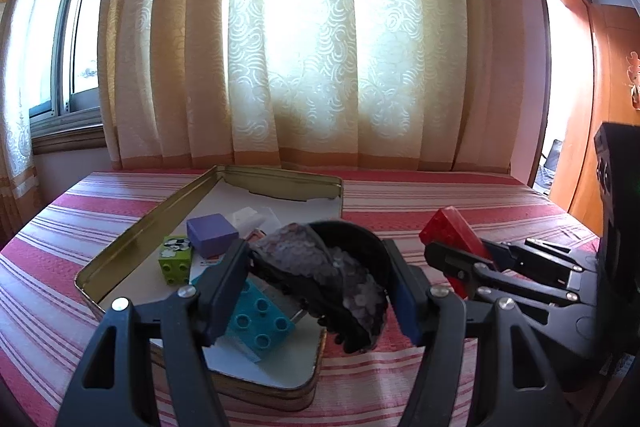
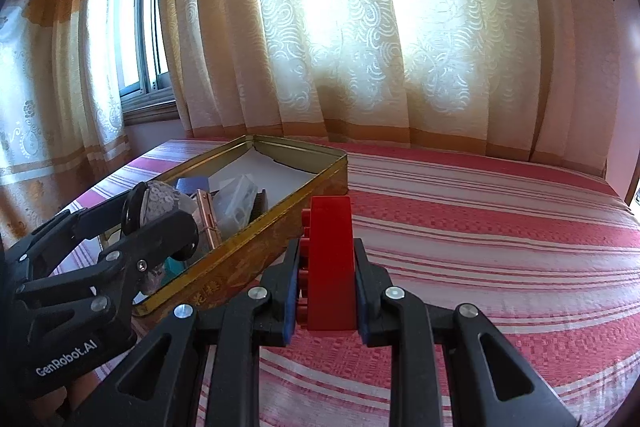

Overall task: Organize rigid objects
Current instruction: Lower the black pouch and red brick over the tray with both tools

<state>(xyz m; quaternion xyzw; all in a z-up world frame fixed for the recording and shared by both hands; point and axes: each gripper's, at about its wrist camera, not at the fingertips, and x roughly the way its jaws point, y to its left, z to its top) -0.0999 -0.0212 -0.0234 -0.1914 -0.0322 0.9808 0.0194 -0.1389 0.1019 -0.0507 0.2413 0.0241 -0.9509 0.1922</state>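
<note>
Sunlit room with drawn curtains

Cream patterned curtains (image 1: 304, 39) with tan bands glow with daylight behind a surface covered by a red and white striped cloth (image 2: 480, 227). A sliding window (image 1: 76, 67) with a metal frame shows at left; an orange wooden door (image 1: 608, 99) stands at right.

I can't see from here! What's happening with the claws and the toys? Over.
Left gripper shut on sequined hair clip, over the tin. Right gripper shut on red brick, beside the tin. Nothing blocking.
</note>
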